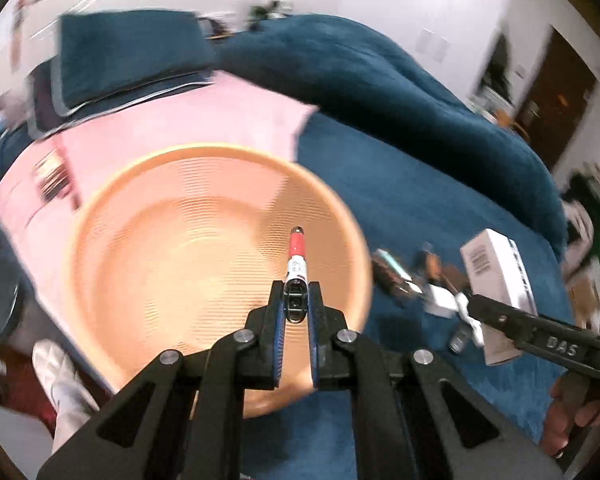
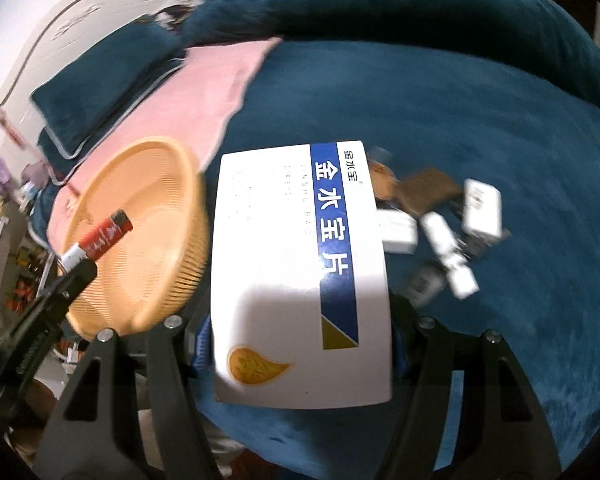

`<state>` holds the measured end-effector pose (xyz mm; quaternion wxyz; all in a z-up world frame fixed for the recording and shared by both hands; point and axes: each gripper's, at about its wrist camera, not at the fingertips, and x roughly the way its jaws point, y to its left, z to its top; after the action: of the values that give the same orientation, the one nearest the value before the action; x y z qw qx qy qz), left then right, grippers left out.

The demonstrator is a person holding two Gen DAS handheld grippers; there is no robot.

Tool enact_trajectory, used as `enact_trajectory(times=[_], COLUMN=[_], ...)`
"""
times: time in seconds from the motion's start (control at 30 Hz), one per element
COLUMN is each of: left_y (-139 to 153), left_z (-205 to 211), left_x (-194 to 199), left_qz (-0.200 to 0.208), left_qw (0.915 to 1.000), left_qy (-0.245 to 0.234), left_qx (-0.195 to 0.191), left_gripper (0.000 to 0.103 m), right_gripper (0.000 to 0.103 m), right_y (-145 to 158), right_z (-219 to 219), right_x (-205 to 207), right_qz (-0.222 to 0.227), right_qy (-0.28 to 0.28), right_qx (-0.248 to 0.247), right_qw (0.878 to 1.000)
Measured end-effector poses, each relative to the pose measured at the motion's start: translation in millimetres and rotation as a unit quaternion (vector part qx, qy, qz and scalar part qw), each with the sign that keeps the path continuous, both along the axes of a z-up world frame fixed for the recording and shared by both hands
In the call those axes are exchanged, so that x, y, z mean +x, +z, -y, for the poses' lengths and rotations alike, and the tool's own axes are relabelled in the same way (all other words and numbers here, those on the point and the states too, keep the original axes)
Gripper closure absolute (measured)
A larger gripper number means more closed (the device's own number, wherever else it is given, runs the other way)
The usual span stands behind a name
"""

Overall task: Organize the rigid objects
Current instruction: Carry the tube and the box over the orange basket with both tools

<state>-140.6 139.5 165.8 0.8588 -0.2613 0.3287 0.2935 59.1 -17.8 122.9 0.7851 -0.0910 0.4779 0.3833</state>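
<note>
The left gripper (image 1: 296,300) hangs over the orange basket (image 1: 172,264), its fingers (image 1: 274,320) pressed tight on a slim red-and-white tube (image 1: 297,254) that sticks out forward past the tips, above the basket's hollow. From the right wrist view the same tube (image 2: 100,238) shows slanting over the near rim of the basket (image 2: 140,240). The basket sits on a pink cloth (image 1: 188,120) spread at the head of a bed covered in a dark teal blanket (image 1: 420,184), close to a teal pillow (image 1: 128,52).

The right gripper (image 2: 300,344) carries a flat white box (image 2: 276,280) with a blue stripe and printed characters; its fingers (image 2: 204,344) stand fairly wide, clamped on the box's two long sides. The box is held off the blanket, just beside the basket.

Beyond the box a scatter of small things lies on the blanket (image 2: 480,100): several little white boxes (image 2: 482,208), a brown piece (image 2: 430,190) and some darker bits, blurred so that I cannot tell them apart. A person's hand (image 1: 572,420) grips the right tool's handle at the lower right edge.
</note>
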Motion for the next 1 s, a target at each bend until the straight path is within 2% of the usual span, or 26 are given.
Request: enact_trajectory(times=[0.13, 0.43, 0.73, 1.0], left_y=[-6.4, -21.4, -28.2, -30.0], left_z=[-25.8, -57.6, -70.1, -73.4], left_x=[-25.1, -43.4, -46.3, -48.3], left_qz=[0.004, -0.017, -0.025, -0.025], left_qw=[0.9983, 0.9935, 0.9913, 0.9898], left_qy=[0.053, 0.103, 0.118, 0.128], left_qx=[-0.021, -0.044, -0.053, -0.057], left_gripper=[0.095, 0.095, 0.095, 0.095], right_gripper=[0.037, 0.037, 0.037, 0.036], right_y=[3.8, -8.4, -15.7, -17.8], right_z=[-37.6, -103.7, -123.3, -126.3], right_x=[-20.6, -55.0, -59.3, -61.8], right_qz=[0.007, -0.009, -0.035, -0.036], right_qy=[0.040, 0.097, 0.102, 0.100], right_qx=[0.003, -0.004, -0.015, -0.020], right_qw=[0.999, 0.995, 0.994, 0.994])
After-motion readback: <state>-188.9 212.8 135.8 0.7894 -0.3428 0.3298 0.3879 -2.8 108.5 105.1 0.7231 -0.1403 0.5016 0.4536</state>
